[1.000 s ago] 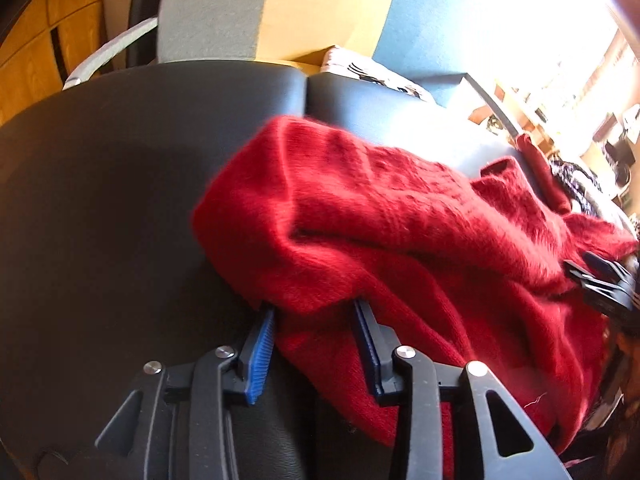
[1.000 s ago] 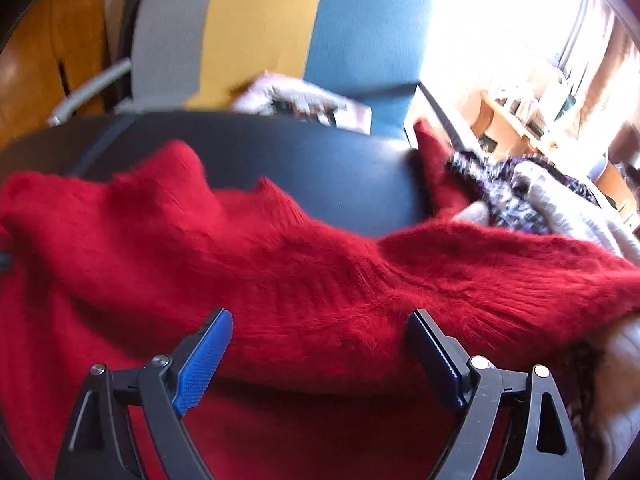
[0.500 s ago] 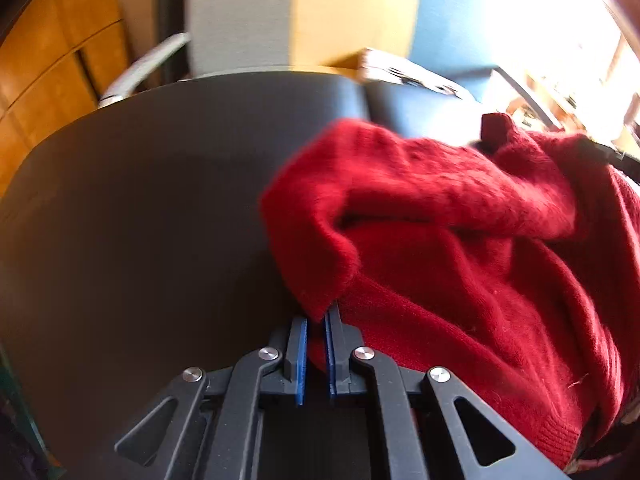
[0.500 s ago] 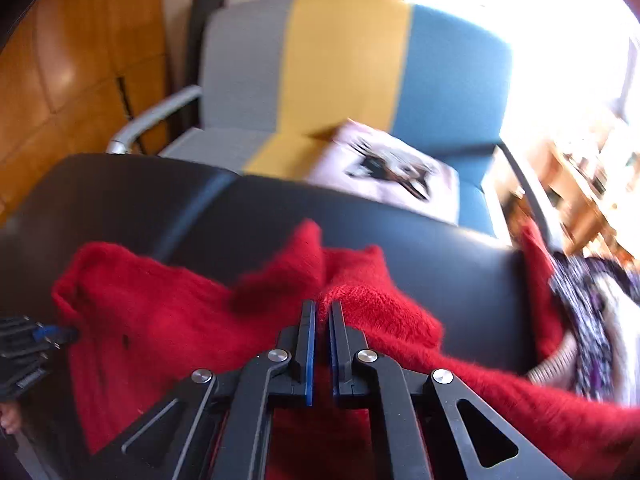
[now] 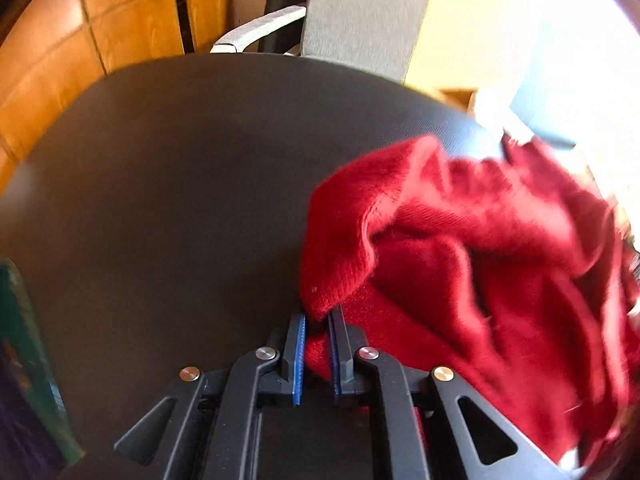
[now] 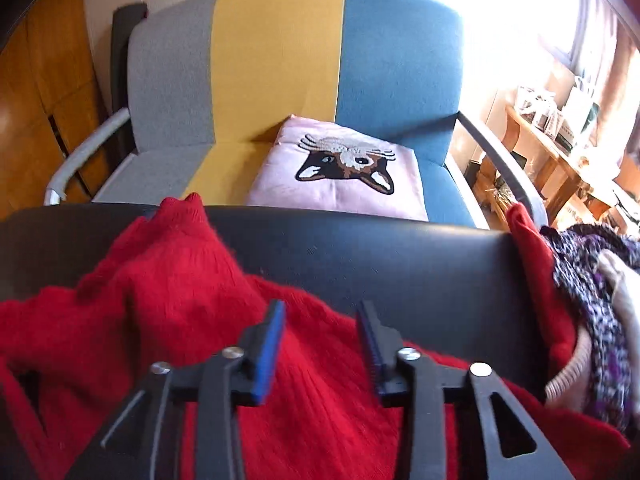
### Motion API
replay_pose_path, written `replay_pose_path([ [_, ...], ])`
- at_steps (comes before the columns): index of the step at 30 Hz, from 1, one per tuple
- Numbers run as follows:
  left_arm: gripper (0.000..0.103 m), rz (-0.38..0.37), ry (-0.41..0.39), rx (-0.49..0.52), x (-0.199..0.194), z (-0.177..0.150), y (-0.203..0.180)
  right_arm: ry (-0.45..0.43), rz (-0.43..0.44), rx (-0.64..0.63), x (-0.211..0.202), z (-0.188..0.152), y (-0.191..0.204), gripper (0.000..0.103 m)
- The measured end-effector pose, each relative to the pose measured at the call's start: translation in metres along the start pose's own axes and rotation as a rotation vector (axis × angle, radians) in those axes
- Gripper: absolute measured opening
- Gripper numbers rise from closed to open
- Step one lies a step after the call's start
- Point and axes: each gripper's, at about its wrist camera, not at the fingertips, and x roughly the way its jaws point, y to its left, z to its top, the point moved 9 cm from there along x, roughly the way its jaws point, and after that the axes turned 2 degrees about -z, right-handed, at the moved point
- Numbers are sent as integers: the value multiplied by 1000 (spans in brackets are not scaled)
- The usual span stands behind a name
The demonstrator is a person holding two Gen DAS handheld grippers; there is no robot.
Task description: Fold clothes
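A red knit sweater [image 5: 472, 256] lies bunched on the black table [image 5: 168, 200], toward its right side. My left gripper [image 5: 318, 320] is shut on a fold of the sweater's left edge, low over the table. In the right wrist view the sweater [image 6: 192, 296] spreads across the near table [image 6: 400, 264]. My right gripper [image 6: 322, 312] is open just above the sweater, with nothing between its blue pads.
A grey, yellow and blue armchair [image 6: 280, 60] stands behind the table, with a pink cat-print cushion [image 6: 344, 172] on its seat. A pile of patterned and white clothes [image 6: 600, 300] lies at the table's right end. Wooden panels [image 5: 80, 40] are at the left.
My left gripper closed on the sweater's edge and pulled it leftward, bunching it. My right gripper closed on the sweater half a second ago and has now opened and let go.
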Motion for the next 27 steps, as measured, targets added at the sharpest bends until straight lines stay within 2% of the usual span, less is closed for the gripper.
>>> replay_pose_path([
  [2, 14, -54, -35, 9, -12, -3, -15, -59, 52, 18, -35, -21, -6, 63],
  [3, 15, -79, -52, 23, -18, -6, -23, -74, 102, 19, -53, -35, -5, 65],
  [6, 23, -150, -20, 61, -21, -25, -50, -68, 241, -18, -87, -71, -3, 65],
  [8, 25, -196, 30, 96, -17, -42, -70, -35, 334, -90, -108, -103, 22, 65],
  [9, 26, -188, 54, 126, -11, -51, -77, -18, 382, -133, -117, -121, 38, 66],
  [11, 26, -124, 82, 168, 4, -60, -82, 17, 476, -219, -136, -156, 70, 66],
  [12, 27, -88, 86, 179, 12, -61, -82, 33, 475, -269, -134, -168, 84, 66],
  [14, 27, -50, 34, 194, 15, -55, -86, 48, 465, -351, -135, -195, 109, 66],
  [16, 24, -13, 34, 226, 18, -52, -88, 70, 412, -385, -126, -210, 118, 66],
  [17, 9, -6, 28, 230, 20, -50, -88, 81, 386, -400, -122, -217, 122, 66],
  [18, 4, -3, 24, 233, 21, -48, -87, 99, 376, -397, -114, -220, 122, 66],
  [20, 2, -30, 31, 222, 19, -45, -86, 138, 371, -425, -108, -233, 126, 67],
  [22, 2, -44, 31, 213, 13, -43, -77, 108, 359, -425, -110, -235, 126, 66],
  [25, 2, -47, 10, 182, 1, -33, -55, 124, 373, -366, -111, -236, 121, 55],
  [26, 2, -43, -5, 159, -9, -29, -44, 125, 373, -367, -113, -236, 122, 42],
  [27, 2, -24, -24, 131, -16, -18, -29, 126, 373, -367, -115, -236, 123, 24],
])
